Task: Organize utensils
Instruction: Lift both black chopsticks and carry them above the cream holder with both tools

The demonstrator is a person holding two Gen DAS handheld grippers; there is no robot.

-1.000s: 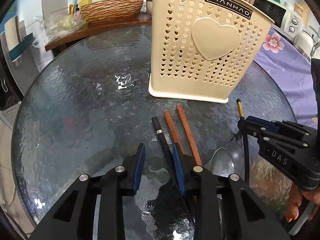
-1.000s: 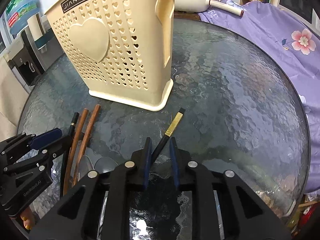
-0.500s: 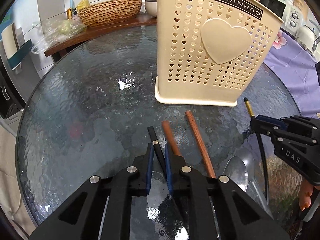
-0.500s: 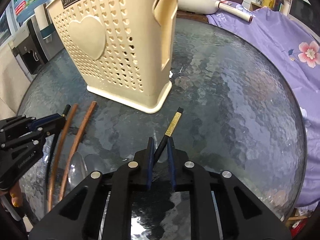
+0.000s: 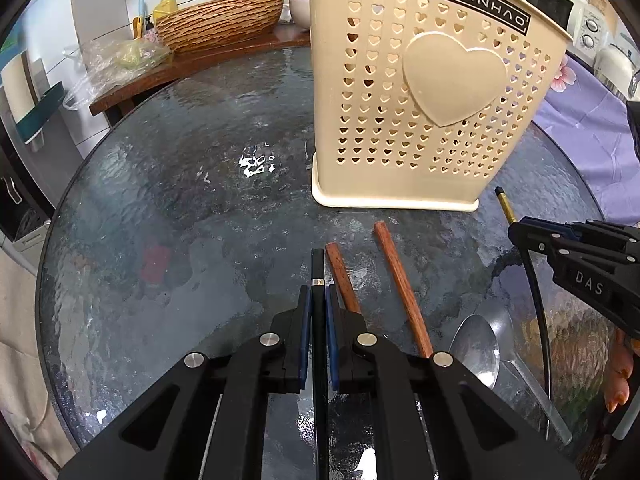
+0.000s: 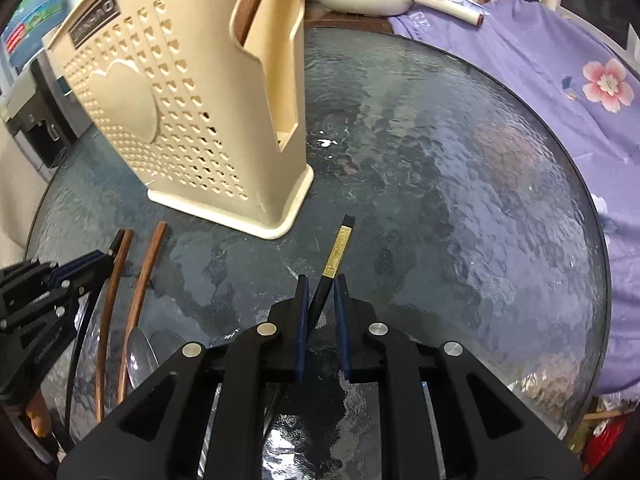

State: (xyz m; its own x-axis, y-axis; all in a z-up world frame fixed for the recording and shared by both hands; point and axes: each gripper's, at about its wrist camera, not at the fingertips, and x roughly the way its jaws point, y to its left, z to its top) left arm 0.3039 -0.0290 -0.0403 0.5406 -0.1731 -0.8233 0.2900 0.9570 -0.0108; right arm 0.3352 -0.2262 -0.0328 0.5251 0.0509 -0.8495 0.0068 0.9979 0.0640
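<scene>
Black chopstick with a silver band (image 5: 318,264) clamped in my left tool (image 5: 318,304) at lower centre, gold-banded black chopstick (image 6: 338,250) clamped in my right tool (image 6: 322,304), two brown chopsticks (image 5: 394,276) and spoon (image 5: 478,344) lying on the glass counter (image 5: 180,208), cream utensil holder (image 5: 424,100) upright at upper right.

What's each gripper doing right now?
Left gripper: shut on the black chopstick.
Right gripper: shut on the gold-banded chopstick.
</scene>
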